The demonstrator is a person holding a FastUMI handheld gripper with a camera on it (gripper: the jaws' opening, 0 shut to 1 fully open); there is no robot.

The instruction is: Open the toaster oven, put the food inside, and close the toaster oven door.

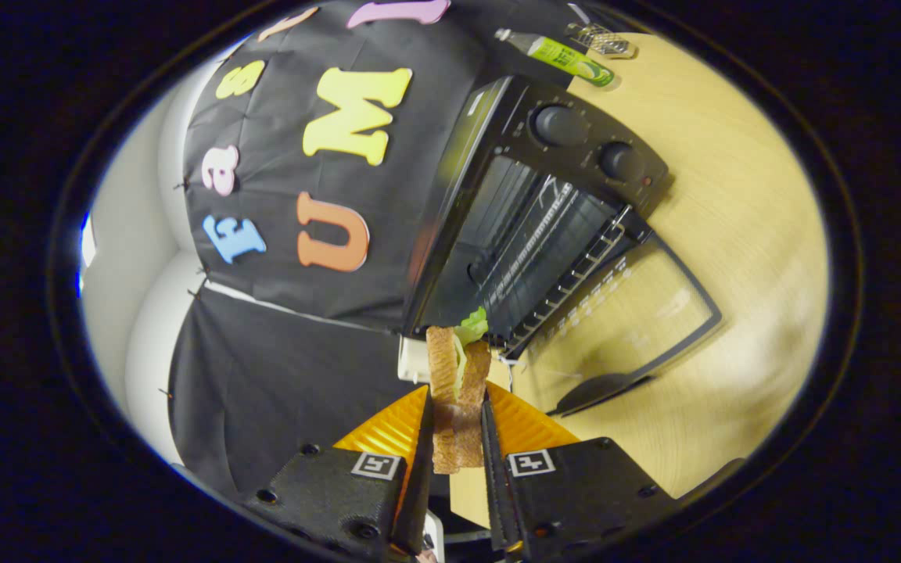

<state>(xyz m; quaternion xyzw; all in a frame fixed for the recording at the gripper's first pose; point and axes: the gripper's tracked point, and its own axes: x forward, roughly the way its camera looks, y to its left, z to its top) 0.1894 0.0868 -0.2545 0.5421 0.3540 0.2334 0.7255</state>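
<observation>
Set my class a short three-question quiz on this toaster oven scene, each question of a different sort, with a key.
1. True or false: the toaster oven door is closed.
2. What does the gripper hold? A) bottle B) sandwich C) wire rack
3. Fill in: the bottle lies on the ____ beyond the oven.

Key: 1 false, the door hangs open. 2 B, both fingers press the sandwich. 3 table.

My bench [732, 203] is pale wood. On it stands the black toaster oven [544, 203], its glass door [622, 313] swung fully open and lying flat on the wood. Beyond the oven lie a green-labelled bottle [568, 56] on its side and a small wire rack [599, 37] just beside it.
</observation>
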